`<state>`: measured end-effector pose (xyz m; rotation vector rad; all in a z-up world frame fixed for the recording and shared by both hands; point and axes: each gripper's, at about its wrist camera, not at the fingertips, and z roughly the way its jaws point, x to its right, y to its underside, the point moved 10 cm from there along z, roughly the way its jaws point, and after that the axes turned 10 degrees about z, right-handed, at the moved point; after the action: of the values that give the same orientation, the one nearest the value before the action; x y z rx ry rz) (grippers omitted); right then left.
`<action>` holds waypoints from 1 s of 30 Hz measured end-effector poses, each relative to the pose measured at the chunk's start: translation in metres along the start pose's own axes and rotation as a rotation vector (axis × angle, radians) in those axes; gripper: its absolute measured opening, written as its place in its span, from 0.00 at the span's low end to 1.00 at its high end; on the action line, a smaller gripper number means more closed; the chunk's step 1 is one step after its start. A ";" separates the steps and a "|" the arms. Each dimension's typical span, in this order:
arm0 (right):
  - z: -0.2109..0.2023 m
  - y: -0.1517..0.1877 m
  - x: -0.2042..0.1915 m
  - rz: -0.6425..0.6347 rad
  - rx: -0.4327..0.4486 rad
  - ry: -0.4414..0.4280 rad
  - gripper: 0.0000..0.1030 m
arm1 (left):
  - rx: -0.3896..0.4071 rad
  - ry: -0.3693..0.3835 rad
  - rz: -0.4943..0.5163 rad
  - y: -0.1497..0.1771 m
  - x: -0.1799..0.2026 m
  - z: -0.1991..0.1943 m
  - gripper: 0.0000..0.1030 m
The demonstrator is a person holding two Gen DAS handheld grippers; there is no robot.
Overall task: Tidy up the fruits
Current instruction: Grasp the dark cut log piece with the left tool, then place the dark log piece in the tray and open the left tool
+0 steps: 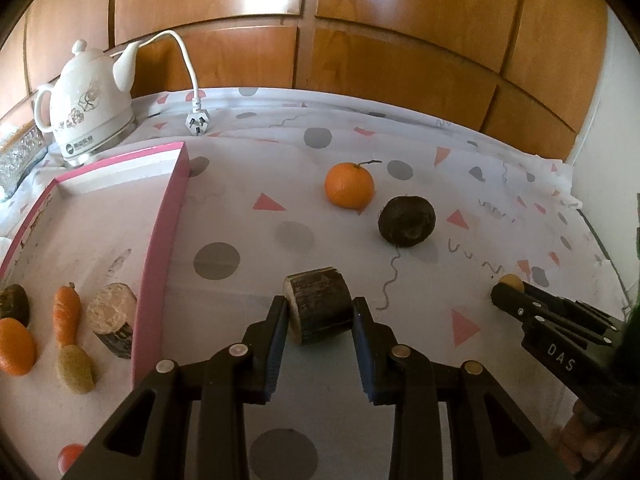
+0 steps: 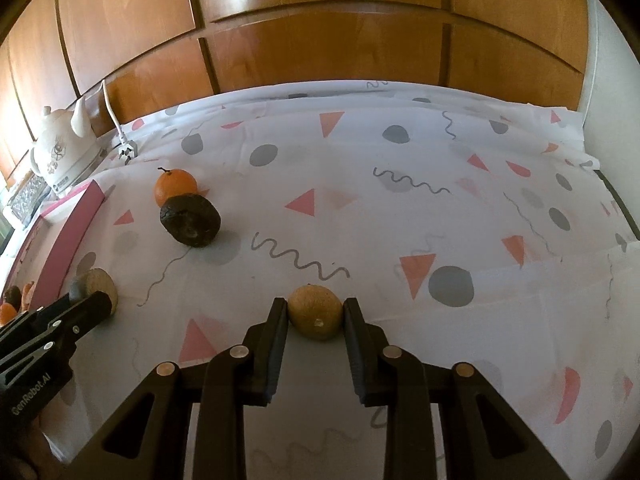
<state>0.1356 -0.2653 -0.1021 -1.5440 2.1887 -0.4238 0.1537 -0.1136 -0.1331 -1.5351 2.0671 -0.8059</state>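
**A:** Two handheld grippers work a patterned tablecloth (image 2: 360,184) at once. The left gripper (image 1: 319,320) brackets a stubby, dark-barked cane segment (image 1: 318,304) near the cloth's front edge, pads touching or nearly touching its sides; whether it is truly clenched, I cannot tell. The right gripper (image 2: 315,316) flanks a small tan, rough-skinned round fruit (image 2: 316,312) just as closely, grip equally uncertain.

**B:** And the destination?

**A:** A pink-walled shallow box (image 1: 160,240) at the cloth's left edge already holds an orange, a carrot, a cut cane piece and others. A glossy tangerine (image 1: 349,185) with stem and a matte, near-black flattened fruit (image 1: 407,221) wait mid-cloth, almost touching.

**B:** Risks?

**A:** Likely rolling. The cane segment is a cylinder and the tan fruit a ball; a shallow, off-centre pinch could squirt either out across the smooth cloth. The left load must also clear the box's raised wall, or it could clip it and drop.
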 end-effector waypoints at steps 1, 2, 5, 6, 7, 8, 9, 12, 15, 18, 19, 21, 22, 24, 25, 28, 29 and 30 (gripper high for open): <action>0.000 0.000 0.000 0.000 0.002 -0.002 0.27 | -0.002 -0.002 0.000 0.001 0.000 0.000 0.31; 0.000 0.000 0.001 0.001 0.003 -0.003 0.27 | -0.006 -0.001 -0.001 0.001 -0.001 0.002 0.32; 0.000 0.002 0.001 0.003 0.008 -0.005 0.27 | -0.024 0.005 -0.011 0.005 -0.002 0.007 0.31; 0.000 0.002 0.001 0.003 0.008 -0.005 0.28 | -0.024 0.002 -0.007 0.004 -0.002 0.007 0.31; 0.000 0.002 0.001 0.004 0.008 -0.005 0.28 | -0.025 -0.003 -0.004 0.005 -0.002 0.007 0.30; 0.000 0.002 0.001 0.005 0.010 -0.005 0.28 | -0.024 -0.006 -0.001 0.005 -0.001 0.008 0.30; 0.000 0.003 0.001 0.005 0.010 -0.004 0.28 | -0.024 -0.007 -0.001 0.005 -0.002 0.008 0.30; 0.000 0.003 0.002 0.005 0.011 -0.004 0.28 | -0.022 -0.002 -0.005 0.005 -0.002 0.008 0.30; 0.000 0.003 0.001 0.005 0.013 -0.003 0.28 | -0.020 -0.005 -0.001 0.005 -0.003 0.008 0.30; 0.001 0.003 0.001 0.007 0.014 -0.004 0.28 | -0.018 -0.005 -0.001 0.005 -0.003 0.008 0.30; 0.000 0.003 0.001 0.008 0.015 -0.004 0.28 | -0.018 -0.004 -0.002 0.005 -0.003 0.008 0.30; 0.000 0.003 0.001 0.008 0.016 -0.004 0.28 | -0.016 -0.004 -0.001 0.005 -0.002 0.008 0.30; 0.000 0.003 0.001 0.008 0.017 -0.003 0.28 | -0.015 -0.004 0.000 0.005 -0.002 0.008 0.30; 0.000 0.003 0.001 0.008 0.016 -0.004 0.28 | -0.014 -0.002 -0.001 0.004 -0.003 0.008 0.30; 0.000 0.003 0.001 0.008 0.017 -0.004 0.28 | -0.013 -0.001 -0.002 0.004 -0.003 0.009 0.30; 0.000 0.003 0.001 0.008 0.017 -0.004 0.28 | -0.013 -0.003 0.000 0.004 -0.003 0.008 0.30; 0.001 0.003 0.001 0.008 0.017 -0.004 0.28 | -0.012 -0.003 0.001 0.004 -0.003 0.008 0.30; 0.000 0.003 0.001 0.008 0.017 -0.004 0.28 | -0.012 -0.003 0.001 0.004 -0.003 0.008 0.30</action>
<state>0.1329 -0.2654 -0.1041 -1.5251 2.1823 -0.4355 0.1567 -0.1115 -0.1417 -1.5408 2.0739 -0.7919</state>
